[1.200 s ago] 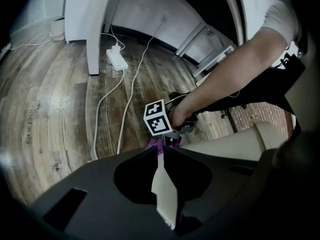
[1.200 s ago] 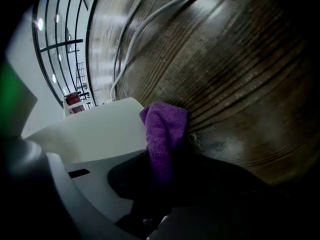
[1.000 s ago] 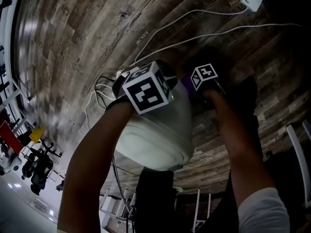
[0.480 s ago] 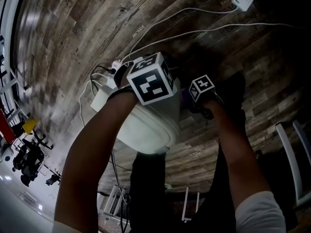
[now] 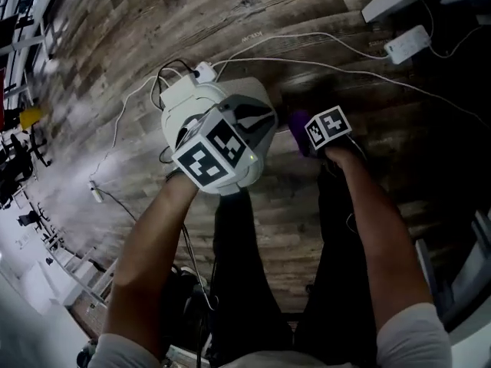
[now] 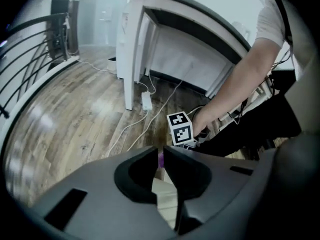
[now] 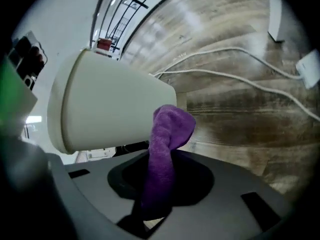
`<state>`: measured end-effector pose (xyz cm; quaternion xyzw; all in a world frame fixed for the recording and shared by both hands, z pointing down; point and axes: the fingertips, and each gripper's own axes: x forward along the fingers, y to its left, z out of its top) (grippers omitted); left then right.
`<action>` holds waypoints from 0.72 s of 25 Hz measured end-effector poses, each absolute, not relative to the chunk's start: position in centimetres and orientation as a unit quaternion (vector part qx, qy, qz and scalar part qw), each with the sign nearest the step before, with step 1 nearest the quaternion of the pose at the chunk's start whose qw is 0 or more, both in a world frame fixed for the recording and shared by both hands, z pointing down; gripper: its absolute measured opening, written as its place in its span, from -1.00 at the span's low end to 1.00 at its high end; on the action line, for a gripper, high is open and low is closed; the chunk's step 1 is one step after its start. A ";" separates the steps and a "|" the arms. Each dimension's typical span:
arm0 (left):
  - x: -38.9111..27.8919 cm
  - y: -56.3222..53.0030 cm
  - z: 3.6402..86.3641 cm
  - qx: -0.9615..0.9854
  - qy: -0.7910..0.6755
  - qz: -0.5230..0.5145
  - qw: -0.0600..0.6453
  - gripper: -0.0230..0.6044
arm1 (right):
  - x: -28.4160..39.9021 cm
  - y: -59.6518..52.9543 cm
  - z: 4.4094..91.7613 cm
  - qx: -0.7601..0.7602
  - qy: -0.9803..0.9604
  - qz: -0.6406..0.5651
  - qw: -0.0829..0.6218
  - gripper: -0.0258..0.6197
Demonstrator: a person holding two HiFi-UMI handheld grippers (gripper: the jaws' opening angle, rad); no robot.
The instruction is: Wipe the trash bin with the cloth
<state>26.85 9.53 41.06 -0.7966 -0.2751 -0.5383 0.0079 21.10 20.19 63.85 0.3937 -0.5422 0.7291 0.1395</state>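
My left gripper is shut on the rim of the white trash bin, holding it off the floor, tipped on its side. In the left gripper view the jaws stand almost together at my left gripper, with the cream rim of the bin pinched between them. To its right, my right gripper is shut on a purple cloth. In the right gripper view the cloth sticks out of my right gripper, and its bunched end touches the bin on its side wall.
White cables run across the wood floor to a power strip, and a plug adapter lies behind the bin. A white desk leg and a dark railing stand further off. The person's dark trouser legs are below the grippers.
Both grippers have risen and rolled. The bin has come up with the left gripper and turned, so its base now points away. The cloth stays in the right gripper.
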 end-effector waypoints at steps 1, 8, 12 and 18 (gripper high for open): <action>25.9 9.6 40.0 -0.806 -0.256 -0.533 0.000 -0.82 | 21.5 20.3 63.2 0.396 -0.555 0.714 0.157 -0.59; 17.6 10.2 35.4 -0.845 -0.165 -0.508 -0.043 -0.83 | 19.7 20.0 58.3 0.441 -0.591 0.649 0.188 -0.59; 12.9 11.1 34.3 -0.860 -0.147 -0.486 -0.047 -0.83 | 18.1 20.0 56.0 0.500 -0.606 0.585 0.200 -0.59; 4.1 13.4 34.3 -0.863 -0.157 -0.479 -0.037 -0.83 | 14.0 20.8 52.8 0.593 -0.587 0.511 0.205 -0.59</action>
